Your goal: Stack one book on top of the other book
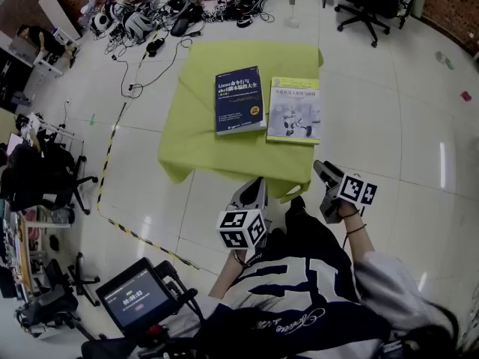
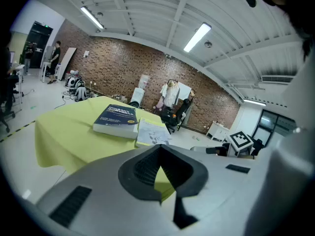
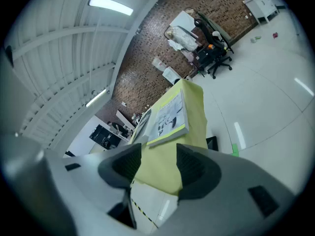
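head view: two books lie flat side by side on the table with the green cloth (image 1: 193, 144). the blue book (image 1: 240, 99) is on the left and the pale book (image 1: 294, 111) touches it on the right. the left gripper (image 1: 254, 184) and the right gripper (image 1: 322, 169) hang near the table's near edge, not touching a book. no book is stacked yet. a good way is likely to slide a finger under the thin pale book's free right edge, pinch it, lift it level and lay it square on the blue book. cables (image 1: 142, 28), a black chair (image 1: 370, 2) and striped floor tape (image 1: 112, 155) are well away. nothing blocks the books.

left gripper view: the left gripper's (image 2: 158, 148) finger tips meet and hold nothing. it should open before it grabs. the blue book (image 2: 117, 118) and pale book (image 2: 151, 133) lie ahead.

right gripper view: the right gripper's (image 3: 158, 162) fingers are apart with nothing between them. the pale book (image 3: 170, 117) is straight ahead, near the cloth's edge.
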Demonstrator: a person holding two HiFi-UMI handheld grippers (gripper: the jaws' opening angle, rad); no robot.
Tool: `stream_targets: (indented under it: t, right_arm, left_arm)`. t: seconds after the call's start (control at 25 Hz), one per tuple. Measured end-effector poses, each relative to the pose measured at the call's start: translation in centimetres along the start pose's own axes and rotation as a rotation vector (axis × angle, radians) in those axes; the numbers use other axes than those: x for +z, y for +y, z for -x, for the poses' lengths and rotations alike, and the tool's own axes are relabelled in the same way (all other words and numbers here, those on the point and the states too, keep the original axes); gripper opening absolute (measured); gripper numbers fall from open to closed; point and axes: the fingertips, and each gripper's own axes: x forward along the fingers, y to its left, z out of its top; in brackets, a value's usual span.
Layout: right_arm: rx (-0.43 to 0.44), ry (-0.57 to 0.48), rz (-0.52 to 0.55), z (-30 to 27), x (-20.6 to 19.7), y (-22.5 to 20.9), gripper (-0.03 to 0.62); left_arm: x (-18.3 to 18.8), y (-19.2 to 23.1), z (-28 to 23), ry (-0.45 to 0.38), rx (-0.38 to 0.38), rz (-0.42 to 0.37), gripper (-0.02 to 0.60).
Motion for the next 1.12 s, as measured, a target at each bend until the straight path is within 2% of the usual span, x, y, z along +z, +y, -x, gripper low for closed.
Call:
stream_targets:
  t: [0.2, 0.36, 0.48, 0.56, 0.6, 0.64, 0.8, 0.96, 1.04, 1.12]
  right_arm:
    - [-0.057, 0.090, -0.079, -5.0, 2.9, -6.7, 0.268]
    - [-0.031, 0.136, -0.160, -8.2, 4.0, -8.4, 0.268]
    - [-0.007, 0.179, -0.182, -10.0, 3.7, -8.5, 0.267]
    - [0.011, 0.208, -0.196, -10.7, 3.4, -8.5, 0.253]
    - [0.022, 0.217, -0.206, -10.8, 3.4, -8.4, 0.216]
    - [0.026, 0.225, -0.208, -10.8, 3.4, -8.4, 0.207]
    - [0.017, 0.253, -0.101, -10.0, 4.3, -7.0, 0.100]
    - [-0.014, 0.289, -0.095, -8.8, 5.6, -4.4, 0.083]
    - [-0.086, 0.345, 0.002, -8.3, 5.7, -4.2, 0.086]
    - [-0.174, 0.399, 0.156, -7.9, 5.7, -4.6, 0.097]
  left_arm:
    - [2.3, 0.9, -3.4, -0.014, 0.057, 0.018, 0.003]
    - [3.6, 1.5, -5.7, -0.012, 0.089, 0.026, 0.003]
    - [3.6, 2.0, -7.1, 0.001, 0.113, 0.041, 0.003]
    - [3.5, 2.1, -8.0, 0.006, 0.124, 0.051, 0.003]
    - [3.6, 2.1, -8.4, 0.007, 0.128, 0.055, 0.003]
    - [3.6, 2.2, -8.7, 0.008, 0.132, 0.058, 0.003]
    - [3.8, 2.6, -10.0, 0.007, 0.145, 0.055, 0.003]
    - [4.2, 2.5, -10.3, 0.002, 0.165, 0.054, 0.003]
    - [4.5, 2.5, -10.2, -0.004, 0.177, 0.057, 0.003]
    - [4.8, 2.6, -10.2, -0.012, 0.188, 0.060, 0.003]
